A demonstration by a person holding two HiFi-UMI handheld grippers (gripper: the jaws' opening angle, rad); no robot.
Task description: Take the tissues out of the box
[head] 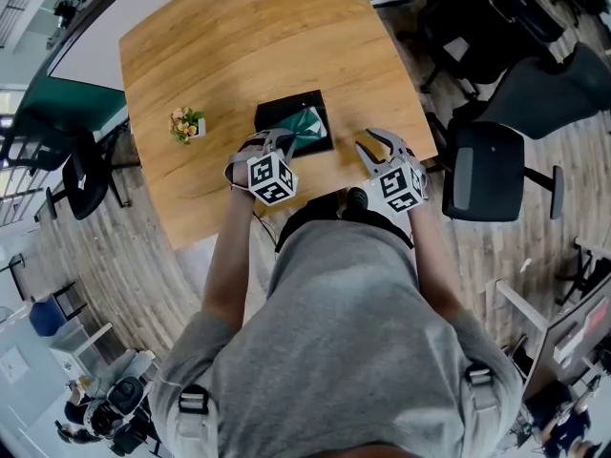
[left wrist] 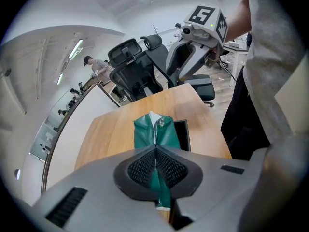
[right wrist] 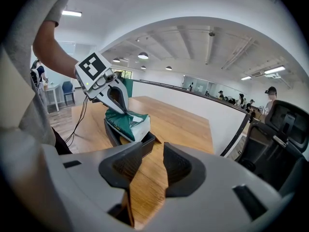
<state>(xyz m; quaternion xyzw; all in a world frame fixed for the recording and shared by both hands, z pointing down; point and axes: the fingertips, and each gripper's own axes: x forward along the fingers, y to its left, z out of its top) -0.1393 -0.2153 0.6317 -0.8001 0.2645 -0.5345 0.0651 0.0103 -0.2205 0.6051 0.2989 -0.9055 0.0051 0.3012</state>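
A green tissue pack [head: 307, 127] sticks up out of a black box [head: 286, 109] on the wooden table [head: 210, 55]. My left gripper [head: 277, 141] is at the box's near left side, shut on the pack's edge. In the left gripper view the green wrapper [left wrist: 157, 132] is pinched between the pads of the left gripper [left wrist: 157, 167]. The right gripper view shows the pack [right wrist: 126, 121] lifted at a tilt, partly out of the box [right wrist: 141, 143]. My right gripper [head: 378, 143] hovers right of the box. Only bare wood shows between the spread jaws of the right gripper [right wrist: 147, 166].
A small potted plant [head: 187, 124] stands on the table left of the box. A black office chair [head: 489, 172] sits just off the table's right edge, with more chairs [left wrist: 135, 71] beyond. Cables [right wrist: 79, 117] hang by the person's body at the near table edge.
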